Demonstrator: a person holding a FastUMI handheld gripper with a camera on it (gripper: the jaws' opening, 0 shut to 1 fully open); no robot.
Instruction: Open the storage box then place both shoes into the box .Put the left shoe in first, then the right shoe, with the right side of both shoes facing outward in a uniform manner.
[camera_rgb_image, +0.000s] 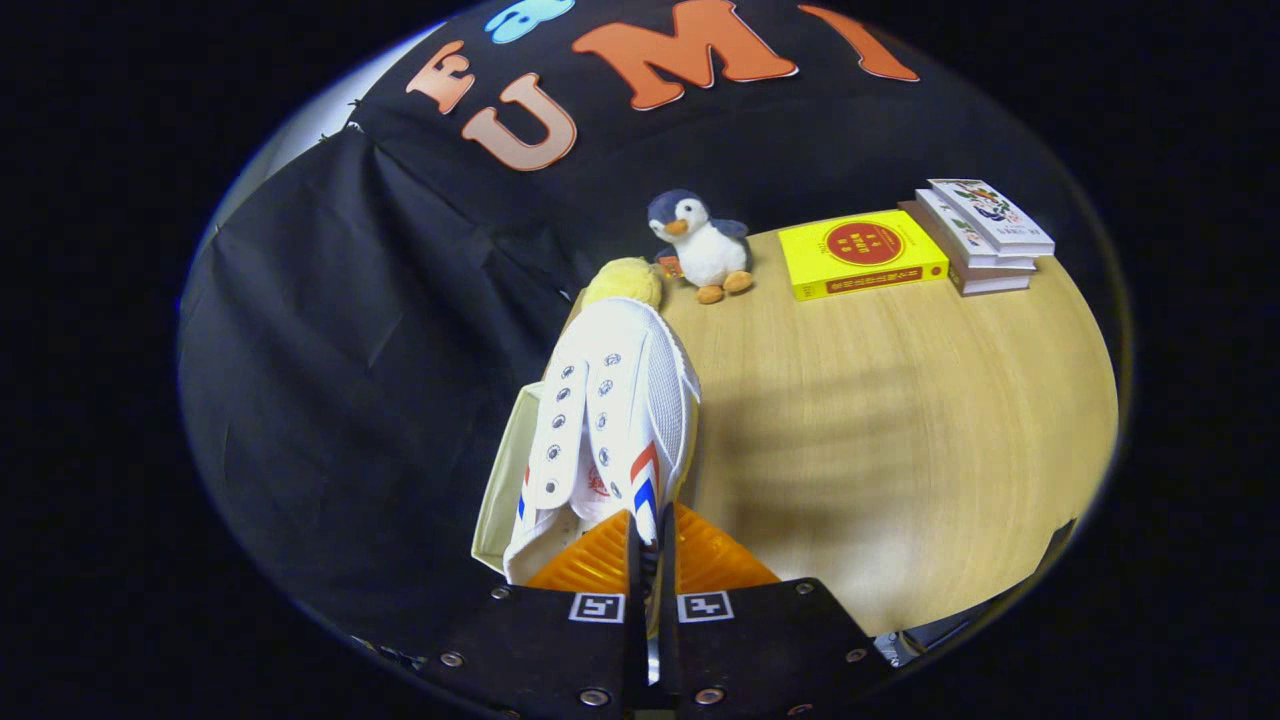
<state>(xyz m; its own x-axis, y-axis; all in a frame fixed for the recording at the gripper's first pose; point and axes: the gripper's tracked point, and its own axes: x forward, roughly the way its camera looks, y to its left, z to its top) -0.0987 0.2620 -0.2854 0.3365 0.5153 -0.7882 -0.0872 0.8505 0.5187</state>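
Nearest to the camera, the gripper (650, 545) has its two fingers drawn close together, and both press on the side wall of a white shoe (610, 420) at its opening, so the tool is clenched on the shoe. This shoe points away from the fingers, with its toe toward the far side of the table (900, 420). Its lace holes run in two rows along the top, and red and blue stripes show on its right side, close to the fingertips. It looks lifted above the table, but how high I cannot tell.

To the left, just beside and below the shoe, a pale cream box (505, 480) shows one edge and part of a wall. It stands at the left edge of the table, against the black cloth wall, and the shoe hides most of it. Whether its lid is open I cannot tell.

Beyond the toe of the shoe lies a yellow soft toy (622, 280), partly hidden by the toe. Just right of it, a plush penguin (705, 245) stands upright at the far edge of the table. Farther right, a yellow book (862, 253) lies flat on the wood. At the far right, touching or almost touching the yellow book, a stack of books (985, 235) lies with light covers on top. A soft shadow falls on the wood right of the shoe.
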